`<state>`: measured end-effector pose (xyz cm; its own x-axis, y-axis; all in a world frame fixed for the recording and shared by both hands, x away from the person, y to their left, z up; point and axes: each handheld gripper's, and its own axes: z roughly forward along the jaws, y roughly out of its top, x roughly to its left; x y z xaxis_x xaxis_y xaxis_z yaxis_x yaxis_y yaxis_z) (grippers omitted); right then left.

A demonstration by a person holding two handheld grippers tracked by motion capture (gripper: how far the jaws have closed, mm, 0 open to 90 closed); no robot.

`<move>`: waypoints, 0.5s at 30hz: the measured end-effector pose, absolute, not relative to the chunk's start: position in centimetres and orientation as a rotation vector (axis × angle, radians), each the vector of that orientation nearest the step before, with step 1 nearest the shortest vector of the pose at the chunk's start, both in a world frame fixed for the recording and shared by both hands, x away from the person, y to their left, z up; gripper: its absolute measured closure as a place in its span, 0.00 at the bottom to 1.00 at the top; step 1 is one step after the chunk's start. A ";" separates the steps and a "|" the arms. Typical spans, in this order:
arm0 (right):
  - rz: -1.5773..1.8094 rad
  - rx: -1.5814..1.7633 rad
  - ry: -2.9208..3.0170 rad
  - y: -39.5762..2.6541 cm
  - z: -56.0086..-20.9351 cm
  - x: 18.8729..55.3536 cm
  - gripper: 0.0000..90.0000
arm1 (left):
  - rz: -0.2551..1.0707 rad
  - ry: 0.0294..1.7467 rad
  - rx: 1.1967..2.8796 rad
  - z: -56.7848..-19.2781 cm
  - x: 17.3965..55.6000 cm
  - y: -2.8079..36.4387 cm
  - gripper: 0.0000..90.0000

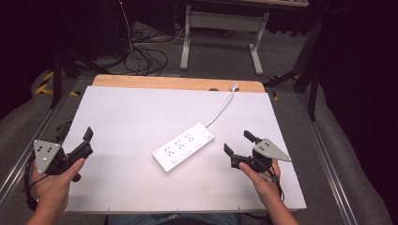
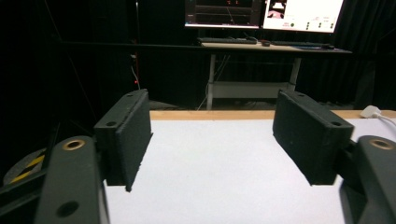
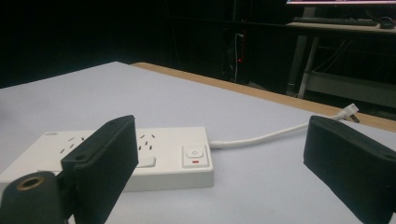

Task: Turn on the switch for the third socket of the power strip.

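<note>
Left tool [image 1: 80, 140] at bench [image 1: 131, 112] left edge, jaws apart, empty. Right tool [image 1: 238, 143] near right edge, agape, empty, beside strip [image 1: 183, 146] at mid-bench.

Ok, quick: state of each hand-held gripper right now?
Left hand-held gripper: open, nothing between the jaws, over bare table.
Right hand-held gripper: open, holding nothing, beside the power strip.

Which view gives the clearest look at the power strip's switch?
The right gripper view: the switch faces the camera at the cord end of the power strip, its red mark plain. In the high view the whole strip shows, but the switch is too small to read. The left gripper view looks across bare table.
</note>
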<state>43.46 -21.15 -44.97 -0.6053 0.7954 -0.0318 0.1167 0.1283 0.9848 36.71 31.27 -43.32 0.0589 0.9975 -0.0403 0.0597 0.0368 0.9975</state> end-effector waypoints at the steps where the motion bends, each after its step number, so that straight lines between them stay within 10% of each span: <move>1: 1.521 0.880 1.834 -21.1 -45.0 43.5 0.12 | 1.101 1.232 1.251 -43.3 36.7 31.3 0.36; 15: 1.517 0.870 1.836 -21.1 -45.0 43.4 0.12 | 1.089 1.188 1.285 -43.2 36.6 31.3 0.64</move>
